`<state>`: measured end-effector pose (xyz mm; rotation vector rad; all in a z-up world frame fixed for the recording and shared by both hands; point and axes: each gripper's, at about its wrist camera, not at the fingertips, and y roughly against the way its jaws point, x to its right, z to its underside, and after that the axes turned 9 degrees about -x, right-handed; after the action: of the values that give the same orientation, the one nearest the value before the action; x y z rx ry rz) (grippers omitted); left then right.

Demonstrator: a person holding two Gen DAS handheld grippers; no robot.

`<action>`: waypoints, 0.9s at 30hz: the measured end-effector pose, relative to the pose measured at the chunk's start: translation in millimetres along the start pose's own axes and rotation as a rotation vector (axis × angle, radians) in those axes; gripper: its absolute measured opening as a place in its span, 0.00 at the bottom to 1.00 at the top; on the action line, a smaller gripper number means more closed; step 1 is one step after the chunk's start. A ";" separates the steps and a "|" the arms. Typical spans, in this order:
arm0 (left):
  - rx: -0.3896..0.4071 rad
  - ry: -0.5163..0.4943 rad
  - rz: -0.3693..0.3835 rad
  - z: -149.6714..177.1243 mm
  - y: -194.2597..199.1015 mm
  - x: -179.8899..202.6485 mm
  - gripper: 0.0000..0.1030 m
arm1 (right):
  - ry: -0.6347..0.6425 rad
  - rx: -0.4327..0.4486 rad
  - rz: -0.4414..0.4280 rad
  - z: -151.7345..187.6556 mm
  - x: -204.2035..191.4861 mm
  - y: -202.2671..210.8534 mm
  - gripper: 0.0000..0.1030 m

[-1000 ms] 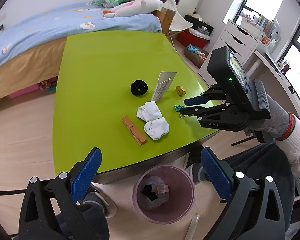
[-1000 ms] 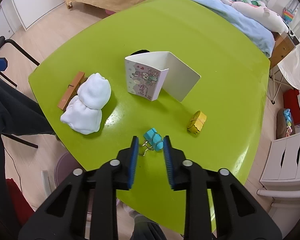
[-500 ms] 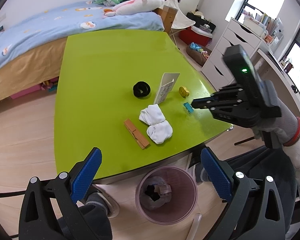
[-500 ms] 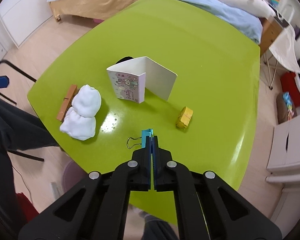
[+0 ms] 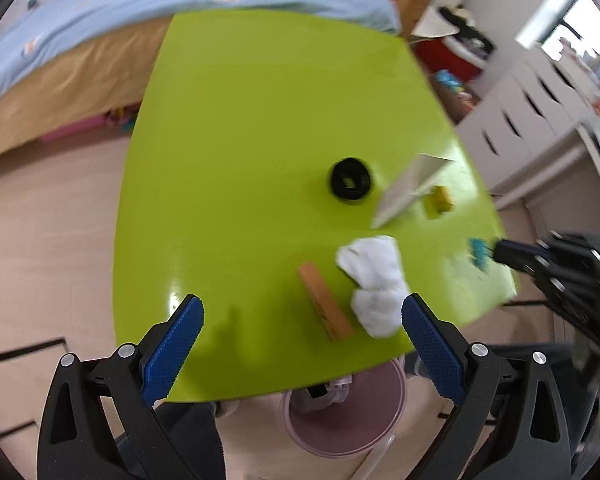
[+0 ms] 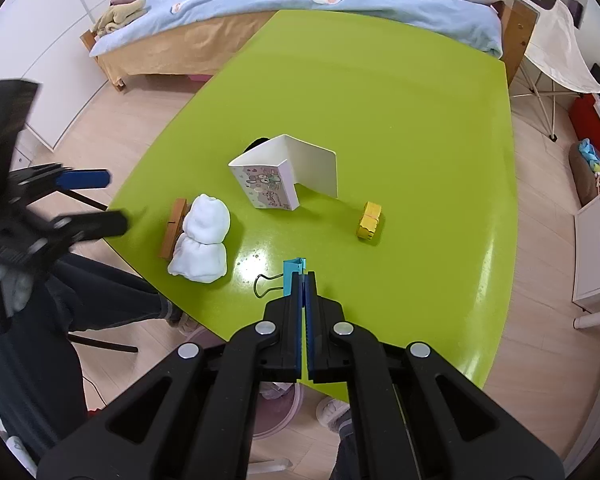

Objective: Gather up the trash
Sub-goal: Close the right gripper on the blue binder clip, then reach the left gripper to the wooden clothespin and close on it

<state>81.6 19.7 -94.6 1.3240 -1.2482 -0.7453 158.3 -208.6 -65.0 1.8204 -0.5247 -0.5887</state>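
My right gripper (image 6: 304,274) is shut on a teal binder clip (image 6: 293,267) and holds it above the near edge of the green table (image 6: 400,92). It also shows in the left wrist view (image 5: 500,249) with the clip (image 5: 479,251). My left gripper (image 5: 302,318) is open and empty over the table's near edge. On the table lie white crumpled tissues (image 5: 374,280) (image 6: 202,240), a wooden clothespin (image 5: 326,304), a black ring (image 5: 351,180), a folded card (image 6: 284,176) and a yellow piece (image 6: 369,221).
A pink trash bin (image 5: 344,416) with some trash in it stands on the floor under the table's near edge. A bed (image 6: 300,4) lies beyond the table. White drawers (image 5: 540,120) stand to the right. The person's legs (image 6: 80,300) are at the table's edge.
My left gripper has moved forward over the table edge, with motion blur. My right gripper, shut on the clip half a second ago, holds it lifted.
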 end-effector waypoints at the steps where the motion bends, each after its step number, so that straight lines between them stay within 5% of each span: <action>1: -0.015 0.015 -0.010 -3.7 -5.2 -1.8 0.93 | -0.002 0.001 -0.002 1.4 0.9 0.8 0.01; 11: -0.102 0.087 -0.072 -16.5 -38.7 -3.4 0.90 | -0.008 0.008 -0.003 6.2 6.1 2.4 0.01; 19: -0.104 0.088 -0.155 -13.2 -43.1 4.2 0.64 | -0.009 0.009 -0.005 8.3 7.1 2.0 0.01; 27: -0.101 0.019 -0.195 -7.7 -42.4 20.4 0.50 | 0.001 0.015 -0.001 9.8 3.3 3.2 0.01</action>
<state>104.0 -4.7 -128.9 1.3793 -1.0617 -0.9190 154.6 -218.8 -65.2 1.8353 -0.5285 -0.5864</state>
